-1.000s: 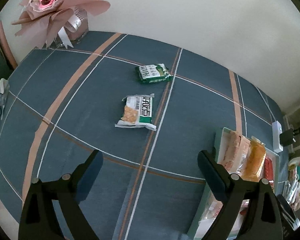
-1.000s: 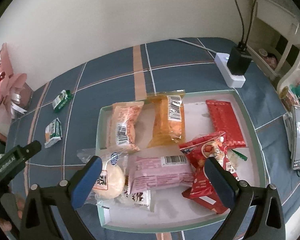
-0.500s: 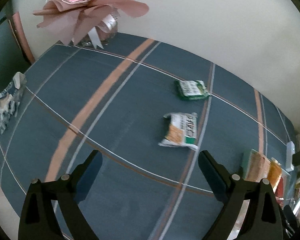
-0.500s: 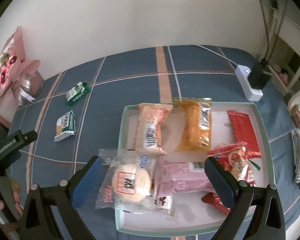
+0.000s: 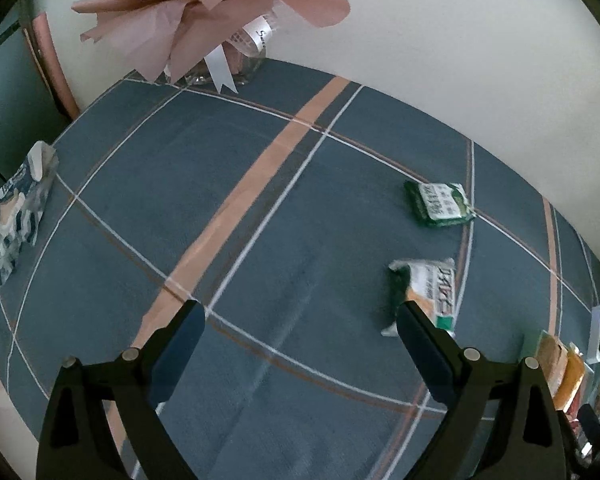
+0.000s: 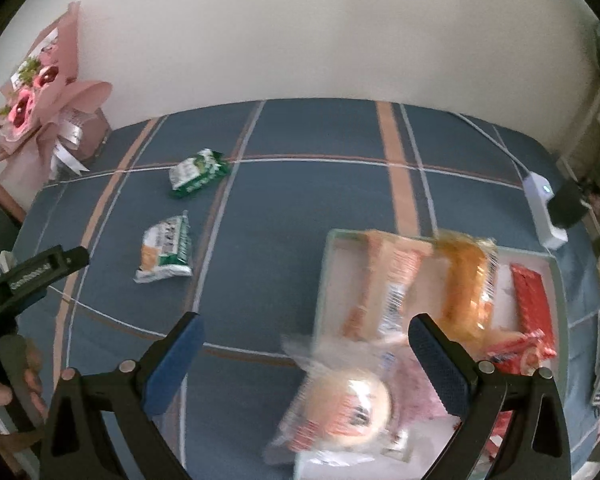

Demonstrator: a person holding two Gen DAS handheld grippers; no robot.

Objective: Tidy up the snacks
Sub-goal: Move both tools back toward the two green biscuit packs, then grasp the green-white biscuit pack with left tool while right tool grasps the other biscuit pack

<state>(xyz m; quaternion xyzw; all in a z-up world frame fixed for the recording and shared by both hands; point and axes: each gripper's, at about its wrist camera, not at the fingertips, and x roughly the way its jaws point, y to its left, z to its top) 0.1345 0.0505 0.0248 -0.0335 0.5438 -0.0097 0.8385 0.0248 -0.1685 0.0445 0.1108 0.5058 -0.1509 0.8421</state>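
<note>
Both the left gripper (image 5: 298, 334) and the right gripper (image 6: 306, 338) hang spread wide and empty above the blue plaid cloth (image 5: 228, 208). Two loose snacks, a green packet (image 6: 196, 172) and a white-orange packet (image 6: 165, 251), lie apart left of the tray (image 6: 326, 280), which is crowded with blurred wrappers, one seemingly a bun (image 6: 348, 404) overhanging its near edge. A pink bouquet (image 5: 204, 12) stands at the far corner.

Home: plaid tablecloth (image 5: 260, 216), pink bouquet (image 5: 204, 12).

Soft, even, dimmish daylight; source unclear, shadows faint. Strong fisheye bending and black vignette at every rim. Left wrist view mildly smeared toward 3 o'clock. Right wrist view heavily motion-blurred from 4 to 6 o'clock: the round bun packet (image 6: 342, 408) is perhaps unreadable; slight glare on its wrapper.
</note>
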